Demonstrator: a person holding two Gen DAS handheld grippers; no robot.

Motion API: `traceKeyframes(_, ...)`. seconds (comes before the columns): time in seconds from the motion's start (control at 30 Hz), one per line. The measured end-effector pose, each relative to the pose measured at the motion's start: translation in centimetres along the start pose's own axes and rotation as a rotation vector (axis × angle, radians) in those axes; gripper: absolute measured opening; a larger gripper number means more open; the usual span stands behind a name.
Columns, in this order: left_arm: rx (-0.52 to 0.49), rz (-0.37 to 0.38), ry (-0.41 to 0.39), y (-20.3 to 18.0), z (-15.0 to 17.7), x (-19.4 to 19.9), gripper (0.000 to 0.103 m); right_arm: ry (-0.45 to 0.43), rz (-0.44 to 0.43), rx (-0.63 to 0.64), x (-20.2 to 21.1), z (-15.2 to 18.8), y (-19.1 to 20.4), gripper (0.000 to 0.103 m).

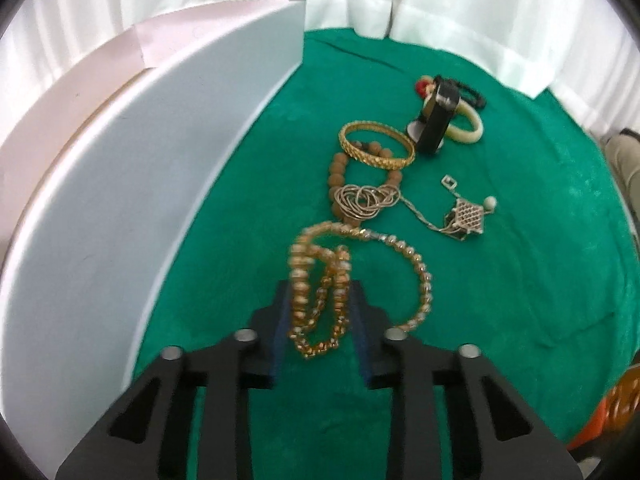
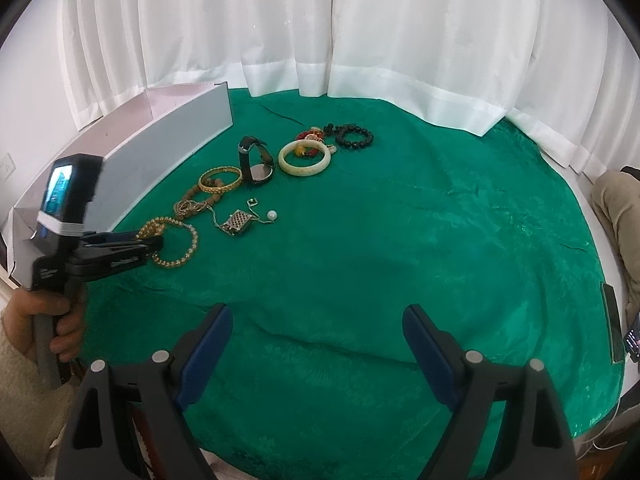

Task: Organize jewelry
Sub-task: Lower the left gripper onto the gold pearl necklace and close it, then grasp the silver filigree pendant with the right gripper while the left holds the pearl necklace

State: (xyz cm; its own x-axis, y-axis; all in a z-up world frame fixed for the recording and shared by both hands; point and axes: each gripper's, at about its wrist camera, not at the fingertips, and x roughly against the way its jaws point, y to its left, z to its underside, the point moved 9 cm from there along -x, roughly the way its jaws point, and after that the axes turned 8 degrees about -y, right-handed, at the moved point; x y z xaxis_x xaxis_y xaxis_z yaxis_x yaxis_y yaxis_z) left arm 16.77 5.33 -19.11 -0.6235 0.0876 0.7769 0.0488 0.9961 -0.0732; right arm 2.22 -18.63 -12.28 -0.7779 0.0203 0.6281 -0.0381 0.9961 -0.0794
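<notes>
Left tool [image 1: 320,312] pinching gold bead necklace [image 1: 320,296] mid-loop, rest trailing on green counter [image 1: 500,300], ready for white box [image 1: 132,208] alongside. Right tool [image 2: 318,344] spread, empty, parked clear. Other jewelry [image 1: 376,146] waiting beyond.

From my right wrist view I take the watch [image 2: 256,162] as landmark: the box [image 2: 168,152] stands left of it, the two bangles [image 2: 221,179] [image 2: 305,158] flank it, the dark bead bracelet [image 2: 354,136] lies behind-right, the pendant [image 2: 239,222] and the beaded necklace [image 2: 174,244] lie nearer me
</notes>
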Motion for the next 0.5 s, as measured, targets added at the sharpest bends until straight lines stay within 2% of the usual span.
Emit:
traceKeyframes(0.03, 0.012, 0.008, -0.007, 0.2, 0.0, 0.5, 0.005, 0.003, -0.001, -0.003, -0.1, 0.0, -0.1, 0.089)
traceKeyframes(0.17, 0.067, 0.046, -0.009, 1.0, 0.4, 1.7, 0.005, 0.018, -0.017, -0.021, -0.7, -0.1, -0.4, 0.089)
traceKeyframes(0.37, 0.127, 0.098, -0.039, 1.9, 0.7, 4.7, 0.005, 0.045, -0.091, -0.017, -2.8, -0.9, 0.2, 0.089)
traceKeyframes(0.47, 0.137, 0.113, -0.069, 2.0, 0.1, 6.1, 0.005, 0.036, -0.157, 0.042, -4.1, -1.8, 1.8, 0.089)
traceKeyframes(0.5, 0.138, 0.114, -0.076, 2.0, 0.0, 6.6, 0.005, 0.03, -0.205, 0.07, -4.7, -2.3, 2.8, 0.089)
